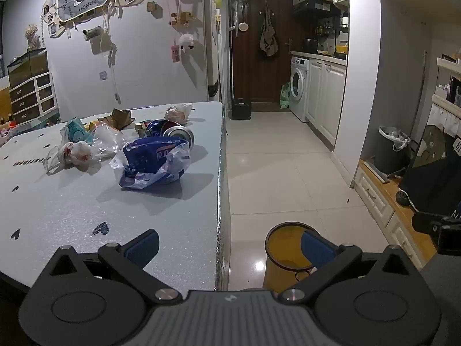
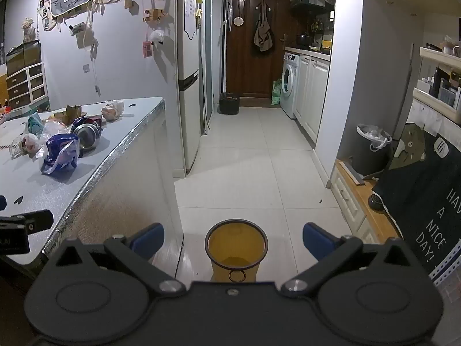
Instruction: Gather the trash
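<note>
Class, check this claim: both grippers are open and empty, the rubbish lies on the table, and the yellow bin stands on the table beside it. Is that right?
One detail is wrong. The yellow bin stands on the tiled floor beside the table, not on it; the right wrist view shows this. The rest holds: the left gripper and right gripper are open and empty, and the rubbish lies on the table.

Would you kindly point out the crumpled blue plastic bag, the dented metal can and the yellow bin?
crumpled blue plastic bag [image 1: 154, 161]: left wrist view, its printed front.
dented metal can [image 1: 178, 134]: left wrist view, its open end.
yellow bin [image 2: 236, 242]: right wrist view, its inner wall.
</note>
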`<act>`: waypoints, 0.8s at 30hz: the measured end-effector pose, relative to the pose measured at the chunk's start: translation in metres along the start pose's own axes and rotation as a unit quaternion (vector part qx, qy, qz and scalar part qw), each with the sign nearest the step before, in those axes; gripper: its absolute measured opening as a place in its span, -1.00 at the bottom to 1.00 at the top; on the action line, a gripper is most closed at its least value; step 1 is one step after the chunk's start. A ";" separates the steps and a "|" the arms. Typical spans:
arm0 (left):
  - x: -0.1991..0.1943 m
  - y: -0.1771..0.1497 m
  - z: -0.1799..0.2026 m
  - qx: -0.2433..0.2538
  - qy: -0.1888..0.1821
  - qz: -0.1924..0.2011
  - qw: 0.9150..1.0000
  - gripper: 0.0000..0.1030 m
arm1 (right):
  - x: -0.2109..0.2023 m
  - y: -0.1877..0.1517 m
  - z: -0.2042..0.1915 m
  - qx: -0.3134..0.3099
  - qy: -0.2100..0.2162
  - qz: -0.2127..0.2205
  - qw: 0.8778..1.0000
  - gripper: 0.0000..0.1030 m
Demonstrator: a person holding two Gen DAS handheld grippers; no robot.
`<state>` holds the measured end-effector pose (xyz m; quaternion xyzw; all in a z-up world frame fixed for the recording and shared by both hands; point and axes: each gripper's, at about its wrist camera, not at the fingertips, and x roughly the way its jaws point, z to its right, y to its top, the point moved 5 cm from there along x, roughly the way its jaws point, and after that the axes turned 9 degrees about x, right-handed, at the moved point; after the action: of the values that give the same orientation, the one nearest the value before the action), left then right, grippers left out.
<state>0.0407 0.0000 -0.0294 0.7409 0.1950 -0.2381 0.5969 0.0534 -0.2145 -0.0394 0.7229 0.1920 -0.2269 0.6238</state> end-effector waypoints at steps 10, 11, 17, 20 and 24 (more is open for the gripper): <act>0.000 0.000 0.000 -0.002 -0.001 0.001 1.000 1.00 | 0.000 -0.001 0.000 0.001 0.001 -0.002 1.000 1.00; 0.000 0.000 0.000 -0.002 -0.001 0.001 1.000 1.00 | 0.000 -0.001 0.000 0.000 0.001 -0.002 1.000 1.00; 0.000 0.000 0.000 -0.002 -0.002 0.001 1.000 1.00 | 0.000 -0.001 0.000 0.001 0.000 -0.002 1.000 1.00; 0.000 0.000 0.000 -0.002 -0.001 0.001 1.000 1.00 | 0.000 -0.001 0.000 0.001 0.000 -0.002 1.000 1.00; 0.000 0.000 0.000 -0.003 -0.002 0.001 1.000 1.00 | 0.000 -0.001 -0.001 0.001 0.000 -0.002 1.000 1.00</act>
<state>0.0409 0.0000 -0.0293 0.7392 0.1935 -0.2382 0.5995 0.0530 -0.2138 -0.0408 0.7229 0.1933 -0.2288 0.6226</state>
